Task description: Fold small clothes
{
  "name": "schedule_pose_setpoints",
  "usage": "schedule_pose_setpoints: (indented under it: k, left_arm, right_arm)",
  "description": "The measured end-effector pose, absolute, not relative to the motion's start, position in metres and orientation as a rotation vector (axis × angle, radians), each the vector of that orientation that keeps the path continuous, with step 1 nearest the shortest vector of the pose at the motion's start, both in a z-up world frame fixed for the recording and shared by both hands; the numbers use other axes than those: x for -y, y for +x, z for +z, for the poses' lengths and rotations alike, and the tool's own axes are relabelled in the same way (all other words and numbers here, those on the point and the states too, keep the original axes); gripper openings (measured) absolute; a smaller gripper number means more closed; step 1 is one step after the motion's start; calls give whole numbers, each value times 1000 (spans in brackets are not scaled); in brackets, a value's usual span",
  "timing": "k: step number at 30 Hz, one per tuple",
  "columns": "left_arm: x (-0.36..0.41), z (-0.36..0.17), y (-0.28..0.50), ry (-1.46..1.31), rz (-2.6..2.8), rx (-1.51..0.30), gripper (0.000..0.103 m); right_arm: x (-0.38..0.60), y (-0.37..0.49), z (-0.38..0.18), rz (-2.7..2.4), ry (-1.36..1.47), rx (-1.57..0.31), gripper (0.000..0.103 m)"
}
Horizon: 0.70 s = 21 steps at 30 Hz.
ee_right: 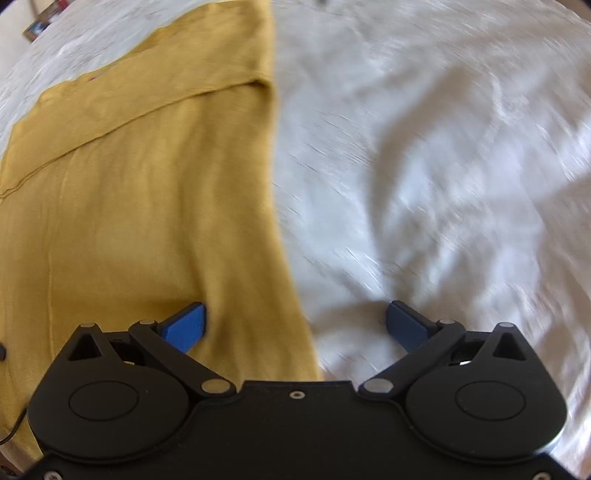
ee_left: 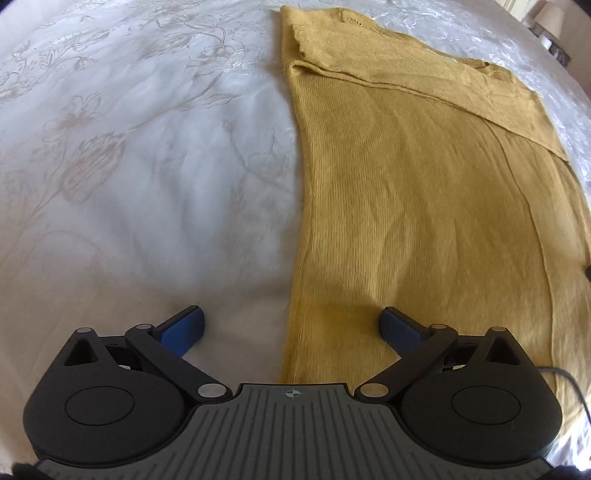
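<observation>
A mustard-yellow knit garment (ee_left: 417, 206) lies flat on a white bedspread, with a folded-over flap across its far end. In the left wrist view my left gripper (ee_left: 291, 325) is open, straddling the garment's left edge near its near end; nothing is between the blue pads (ee_left: 184, 326). In the right wrist view the same yellow garment (ee_right: 140, 192) fills the left half. My right gripper (ee_right: 295, 321) is open and straddles the garment's right edge, its left pad (ee_right: 186, 325) over the cloth and its right pad over the bedspread.
The white bedspread (ee_left: 140, 177) with a pale floral pattern spreads left of the garment, and more rumpled white bedspread (ee_right: 443, 166) spreads right. A lamp (ee_left: 550, 22) stands at the far right corner. A thin black cable (ee_left: 569, 380) trails near the left gripper's right side.
</observation>
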<state>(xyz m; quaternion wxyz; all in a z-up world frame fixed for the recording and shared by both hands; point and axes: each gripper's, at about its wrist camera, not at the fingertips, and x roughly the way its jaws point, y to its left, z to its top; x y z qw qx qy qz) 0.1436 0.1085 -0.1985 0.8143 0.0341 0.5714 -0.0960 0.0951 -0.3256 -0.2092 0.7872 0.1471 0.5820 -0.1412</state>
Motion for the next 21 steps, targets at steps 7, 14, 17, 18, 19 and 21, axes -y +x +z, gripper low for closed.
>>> schedule_pose_setpoints:
  k: [7, 14, 17, 18, 19, 21]
  left_arm:
    - [-114, -195, 113, 38, -229, -1222, 103]
    - [-115, -199, 86, 37, -287, -1247, 103]
    - [-117, -201, 78, 19, -293, -1254, 103]
    - [-117, -202, 77, 13, -293, -1254, 103]
    - [-118, -202, 76, 7, -292, -1254, 103]
    - [-120, -204, 73, -4, -291, -1254, 103]
  right_arm:
    - [338, 51, -209, -300, 424, -1245, 102]
    - [335, 11, -211, -228, 496, -1243, 103]
    - [335, -2, -211, -187, 523, -1246, 103]
    - [335, -5, -211, -174, 526, -1248, 103]
    - [333, -12, -210, -157, 532, -1251, 103]
    - [334, -18, -210, -125, 552, -1252, 103]
